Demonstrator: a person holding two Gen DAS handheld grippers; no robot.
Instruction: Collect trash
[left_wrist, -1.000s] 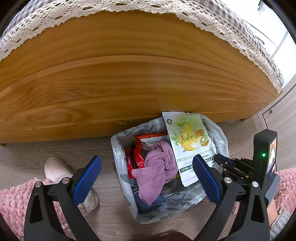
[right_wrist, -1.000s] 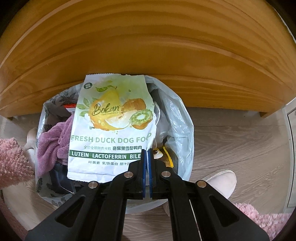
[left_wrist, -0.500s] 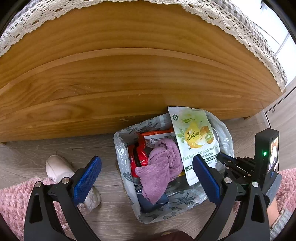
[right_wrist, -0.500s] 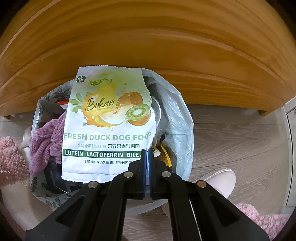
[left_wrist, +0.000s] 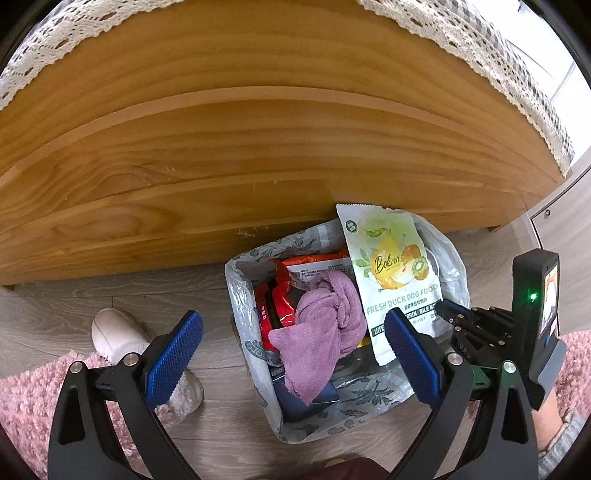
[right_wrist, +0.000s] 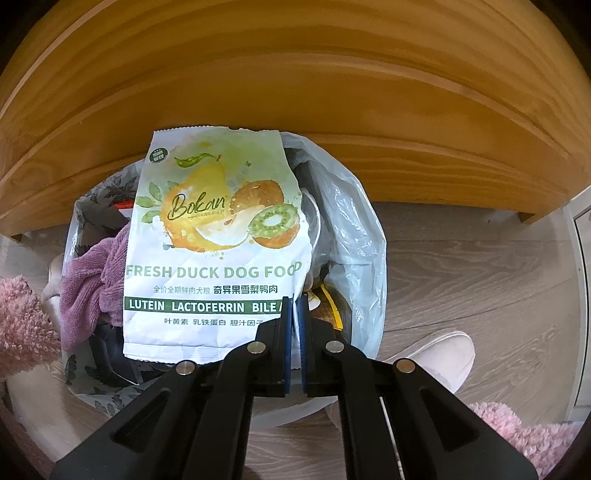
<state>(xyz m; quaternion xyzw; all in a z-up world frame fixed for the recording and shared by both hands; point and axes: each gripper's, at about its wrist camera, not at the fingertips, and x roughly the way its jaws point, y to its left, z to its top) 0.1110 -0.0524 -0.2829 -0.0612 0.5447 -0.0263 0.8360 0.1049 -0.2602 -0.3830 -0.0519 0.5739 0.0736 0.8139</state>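
Right now your dog food pouch hangs over the lined trash bin, pinched at its corner.

Behind the bin runs the big wooden bed frame, and the bin stands on the floor just in front of it. Inside the bin a purple cloth lies on a red wrapper, left of the pouch. The pouch stands upright above the bin's right half, its lower right corner between the blue pads of your right gripper, whose jaws are starting to ease apart with the pouch edge between them. Your left gripper hovers above the bin, spread wide and holding nothing. A white slipper sits left of the bin.
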